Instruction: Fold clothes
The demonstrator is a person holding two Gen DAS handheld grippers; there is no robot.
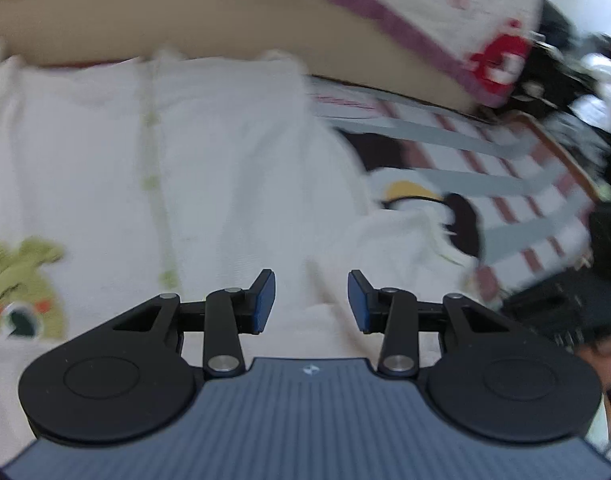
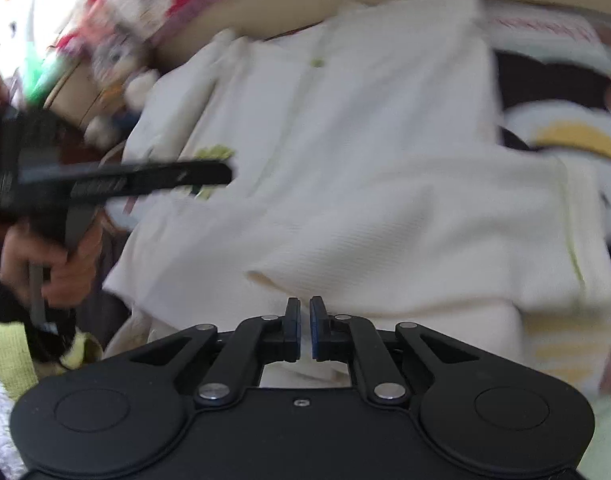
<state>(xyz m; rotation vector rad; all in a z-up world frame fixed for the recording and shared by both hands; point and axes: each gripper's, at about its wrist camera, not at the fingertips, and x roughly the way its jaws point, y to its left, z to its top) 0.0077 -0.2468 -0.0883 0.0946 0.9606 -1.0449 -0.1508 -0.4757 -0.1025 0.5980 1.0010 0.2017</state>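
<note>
A white knit garment (image 1: 225, 168) with a green button placket and a green embroidered animal (image 1: 21, 284) lies spread on the bed. My left gripper (image 1: 310, 300) is open and empty, just above the cloth. In the right wrist view the same garment (image 2: 365, 168) lies with one part folded across it. My right gripper (image 2: 304, 326) has its jaws nearly together with a thin gap, right at the garment's near edge; no cloth shows between the pads. The left gripper (image 2: 221, 172) also shows there, held by a hand, over the garment's left side.
The garment lies on a striped sheet with a penguin print (image 1: 445, 208). A beige headboard (image 1: 185, 20) and a patterned pillow (image 1: 445, 8) are behind. Soft toys (image 2: 117, 80) sit at the left. A yellow-green cloth (image 2: 9, 360) lies at the near left.
</note>
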